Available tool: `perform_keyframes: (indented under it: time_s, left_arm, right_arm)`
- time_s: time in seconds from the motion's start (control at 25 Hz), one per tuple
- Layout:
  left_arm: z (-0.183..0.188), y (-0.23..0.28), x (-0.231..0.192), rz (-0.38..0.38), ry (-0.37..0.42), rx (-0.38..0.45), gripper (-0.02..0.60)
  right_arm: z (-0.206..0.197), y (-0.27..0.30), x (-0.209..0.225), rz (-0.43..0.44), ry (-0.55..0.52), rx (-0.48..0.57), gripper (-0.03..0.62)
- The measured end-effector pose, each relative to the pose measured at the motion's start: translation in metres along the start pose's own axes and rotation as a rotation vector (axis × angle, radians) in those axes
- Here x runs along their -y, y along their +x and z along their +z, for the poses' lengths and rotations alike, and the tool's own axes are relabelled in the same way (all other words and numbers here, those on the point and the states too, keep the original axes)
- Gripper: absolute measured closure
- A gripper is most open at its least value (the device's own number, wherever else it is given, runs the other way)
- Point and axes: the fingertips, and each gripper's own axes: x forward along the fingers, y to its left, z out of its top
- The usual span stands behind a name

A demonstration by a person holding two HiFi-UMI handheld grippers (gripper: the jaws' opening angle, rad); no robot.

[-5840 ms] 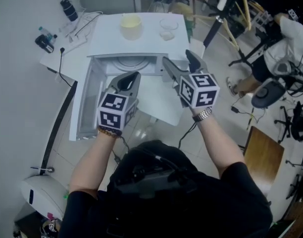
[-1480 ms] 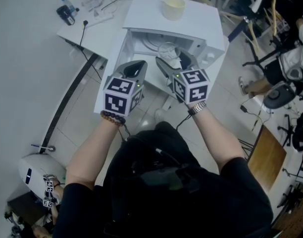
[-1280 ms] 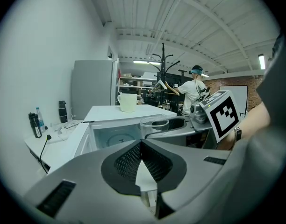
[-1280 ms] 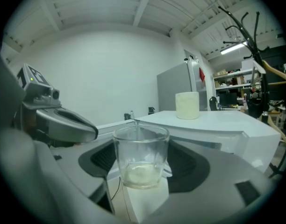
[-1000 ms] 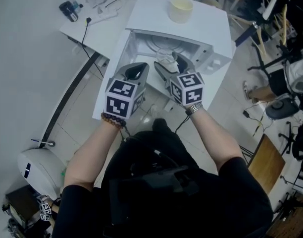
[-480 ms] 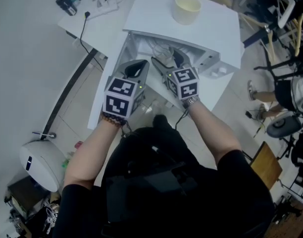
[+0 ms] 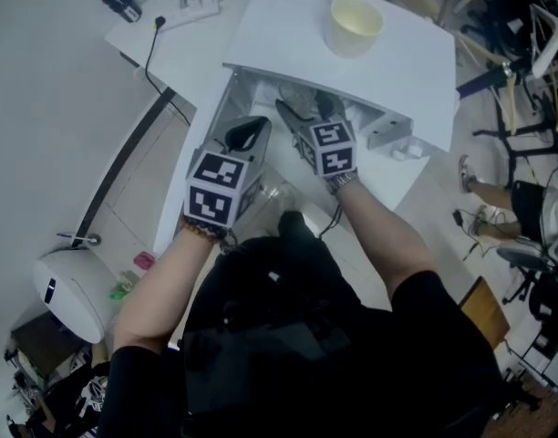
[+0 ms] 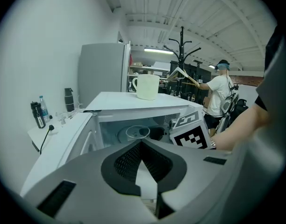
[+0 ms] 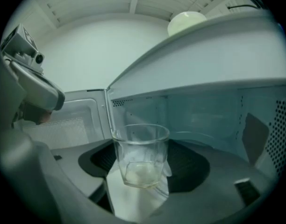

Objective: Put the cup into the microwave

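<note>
Gripping the cup [image 9: 140,153] upright between its jaws, the right tool [image 7: 302,108] holds it at the open microwave's [image 7: 279,35] mouth. The carry-in step looks nearly done; next comes reaching deeper, setting down and letting go. The left tool [image 8: 142,146] is clenched, empty, beside it; the door [image 9: 68,120] stands open and a mug [image 7: 355,24] sits on top, neither apparently in the way.

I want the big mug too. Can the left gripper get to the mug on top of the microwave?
Probably yes. The mug stands alone on the microwave top, nothing over it, and the left gripper is empty. It sits lower, jaws shut, so it must rise and open first.
</note>
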Motion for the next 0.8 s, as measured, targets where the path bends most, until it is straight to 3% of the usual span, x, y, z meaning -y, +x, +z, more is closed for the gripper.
perform_keyframes:
  time_s: [0.8]
  left_arm:
    - [-0.002,0.027,-0.010,0.006,-0.045,-0.037,0.581]
  right_arm:
    - [-0.007,0.064,0.030,-0.039,0.018,0.000,0.227]
